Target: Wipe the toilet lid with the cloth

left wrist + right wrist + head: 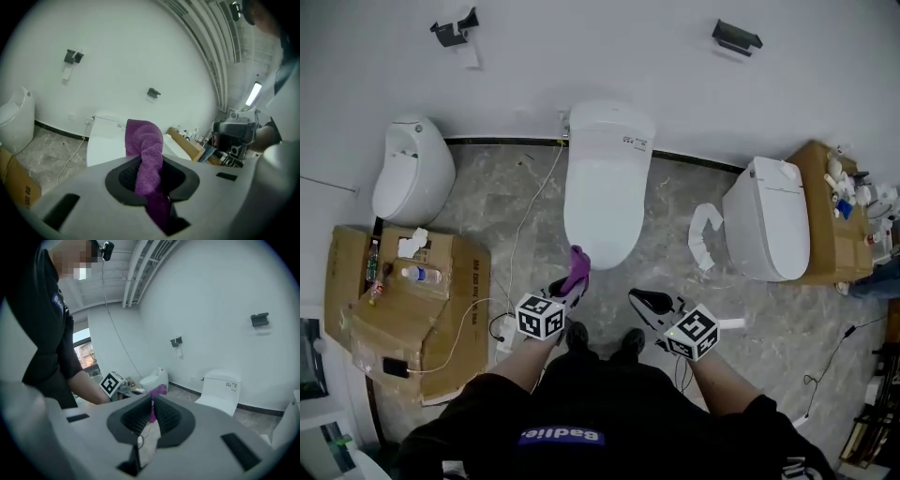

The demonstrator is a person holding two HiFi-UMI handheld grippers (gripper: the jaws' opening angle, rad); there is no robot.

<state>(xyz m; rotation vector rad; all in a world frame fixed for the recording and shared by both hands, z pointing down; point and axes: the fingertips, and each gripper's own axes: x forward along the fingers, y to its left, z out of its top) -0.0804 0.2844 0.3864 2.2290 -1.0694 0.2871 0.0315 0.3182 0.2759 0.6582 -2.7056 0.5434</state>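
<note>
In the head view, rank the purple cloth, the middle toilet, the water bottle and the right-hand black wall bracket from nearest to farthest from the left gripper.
1. Purple cloth: held in the left gripper.
2. Middle toilet: straight ahead, just past the cloth.
3. Water bottle: off left, on the cardboard box.
4. Right-hand black wall bracket: high on the far wall.

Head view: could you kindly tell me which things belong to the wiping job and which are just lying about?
For the job: purple cloth, clamped in the left hand-held gripper; middle toilet's lid.
Lying about: cardboard box, water bottle, white cable, toilet on the right.
</note>
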